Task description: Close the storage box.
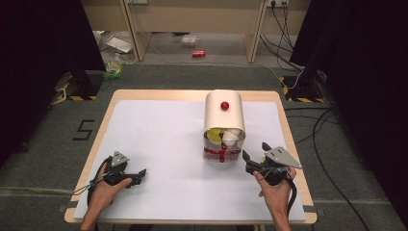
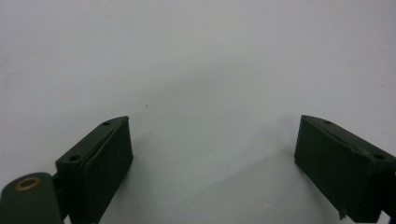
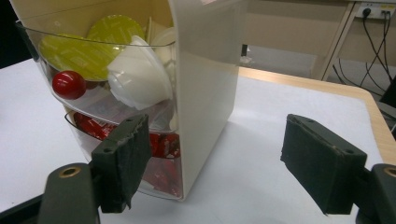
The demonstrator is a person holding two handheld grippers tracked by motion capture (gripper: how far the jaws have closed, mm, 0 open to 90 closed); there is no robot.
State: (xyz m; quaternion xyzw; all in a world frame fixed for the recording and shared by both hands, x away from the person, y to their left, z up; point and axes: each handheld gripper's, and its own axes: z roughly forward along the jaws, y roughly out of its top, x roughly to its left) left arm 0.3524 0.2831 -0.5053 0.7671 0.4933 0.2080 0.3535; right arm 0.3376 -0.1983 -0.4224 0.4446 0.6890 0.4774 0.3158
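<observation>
A cream drawer box (image 1: pixel 224 115) with a red knob (image 1: pixel 224 105) on top stands right of centre on the white mat (image 1: pixel 163 144). In the right gripper view, its clear upper drawer (image 3: pixel 93 100) holds yellow-green capsules (image 3: pixel 74 56) and a white capsule (image 3: pixel 140 74), and has a red knob (image 3: pixel 68 84). Red packets (image 3: pixel 163 144) fill the lower drawer. My right gripper (image 1: pixel 255 150) is open beside the box's right front corner, apart from it (image 3: pixel 217 123). At the near left my left gripper (image 1: pixel 140 175) rests open on the mat with nothing between its jaws (image 2: pixel 212 126).
The wooden table edge (image 1: pixel 288 130) runs close to the right of the box. A red can (image 1: pixel 198 53), cables (image 1: pixel 317 125) and a desk frame (image 1: pixel 192 19) are on the floor beyond the table. Bare mat lies between the two grippers.
</observation>
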